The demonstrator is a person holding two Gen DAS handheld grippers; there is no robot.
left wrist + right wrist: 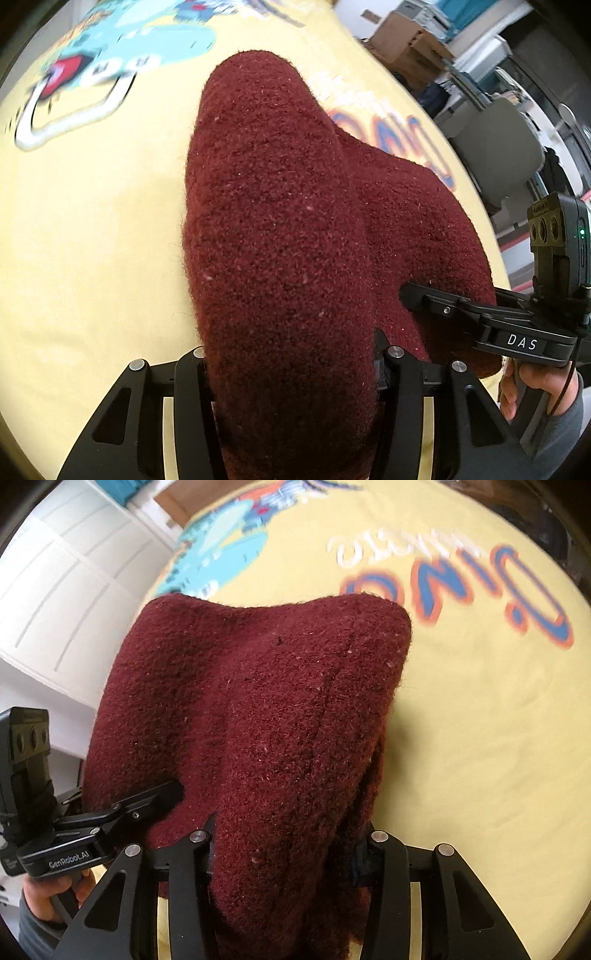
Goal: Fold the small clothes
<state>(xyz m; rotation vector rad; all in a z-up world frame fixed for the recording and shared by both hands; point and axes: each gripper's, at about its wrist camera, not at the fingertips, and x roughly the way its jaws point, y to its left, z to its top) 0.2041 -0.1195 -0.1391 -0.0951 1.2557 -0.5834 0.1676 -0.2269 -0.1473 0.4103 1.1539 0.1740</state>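
Note:
A dark red knitted garment [280,221] hangs over a yellow printed cloth [92,221] that covers the table. My left gripper [291,369] is shut on one edge of the garment, and the wool hides its fingertips. My right gripper [288,849] is shut on the other edge of the same garment [258,709], which drapes forward over its fingers. The right gripper also shows in the left wrist view [410,295], gripping the garment's right side. The left gripper shows in the right wrist view [173,790], at the garment's left side.
The yellow cloth [480,720] carries a blue cartoon print and blue-orange lettering [461,587]. Cardboard boxes [402,40] and a grey chair [495,147] stand beyond the table's right edge. White panelled furniture [62,590] stands to the left.

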